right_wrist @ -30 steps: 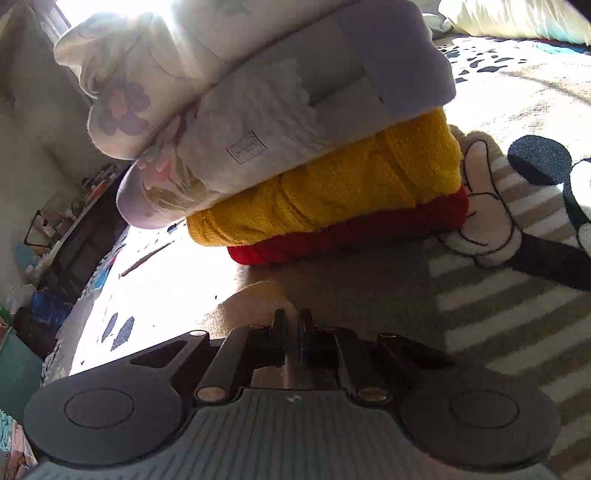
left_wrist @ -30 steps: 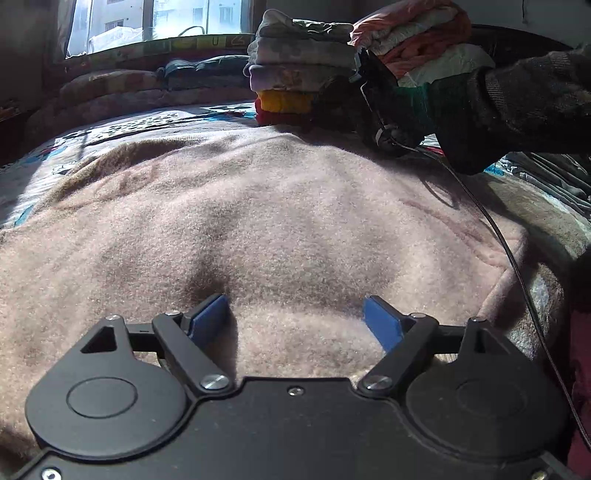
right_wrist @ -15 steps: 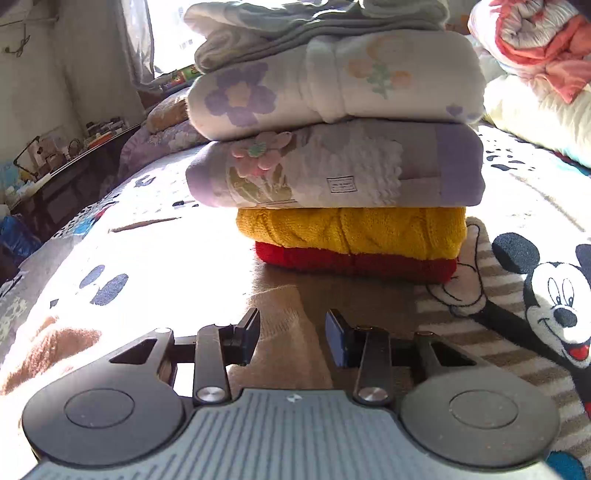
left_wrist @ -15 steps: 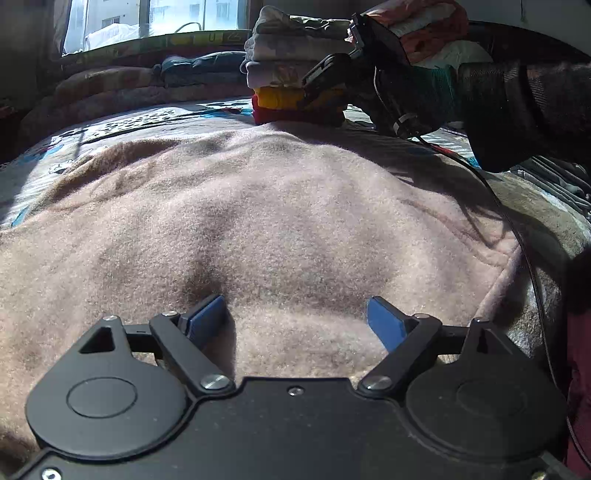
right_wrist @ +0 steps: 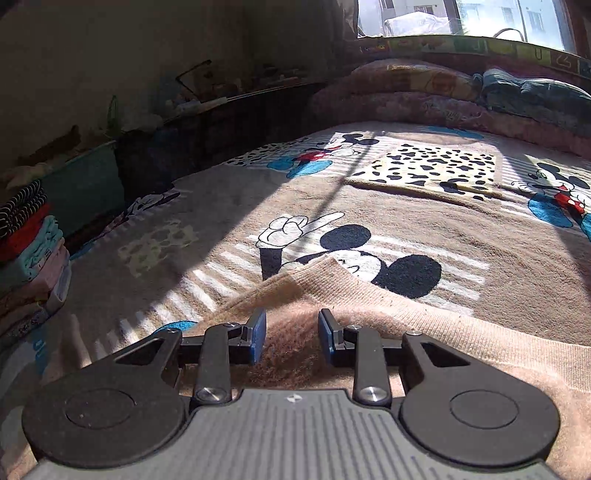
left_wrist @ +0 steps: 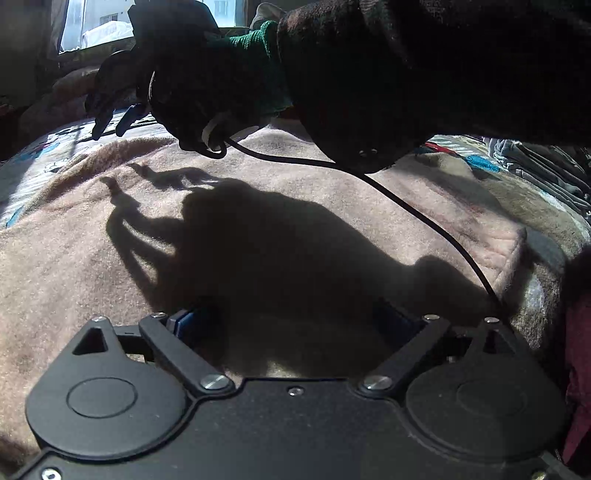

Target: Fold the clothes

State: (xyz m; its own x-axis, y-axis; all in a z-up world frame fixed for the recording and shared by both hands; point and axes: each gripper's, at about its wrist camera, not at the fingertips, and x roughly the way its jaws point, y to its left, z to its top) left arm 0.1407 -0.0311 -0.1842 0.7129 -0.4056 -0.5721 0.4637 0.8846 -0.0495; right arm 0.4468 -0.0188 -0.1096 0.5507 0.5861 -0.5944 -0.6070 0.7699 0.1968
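Right, we're on a bed covered by a tan cartoon-mouse blanket (right_wrist: 480, 240), sunlight streaming in from the window (right_wrist: 461, 18) behind a row of rolled bedding (right_wrist: 406, 88). Spread across that blanket lies the fuzzy pinkish-beige sweater (left_wrist: 258, 221), its ribbed hem (right_wrist: 332, 280) reaching onto a printed mouse face.

Left gripper (left_wrist: 295, 325) sits low at the near edge of the sweater, blue-padded fingers spread wide, nothing between them but fleece underneath. Right gripper (right_wrist: 291, 336) hovers over the sweater's far corner, fingers parted to a narrow gap, gripping nothing.

Crossing the left wrist view, the person's dark sleeve (left_wrist: 424, 74) with a green cuff (left_wrist: 258, 74) reaches over the garment, throwing a big shadow (left_wrist: 277, 251) that hides the left gripper's right pad. A black cable (left_wrist: 406, 203) trails down across the fabric.

Off to the left in the right wrist view, a stack of folded clothes (right_wrist: 29, 251) stands well apart, beside a teal bin (right_wrist: 85, 184) and a cluttered dark shelf (right_wrist: 221, 99).
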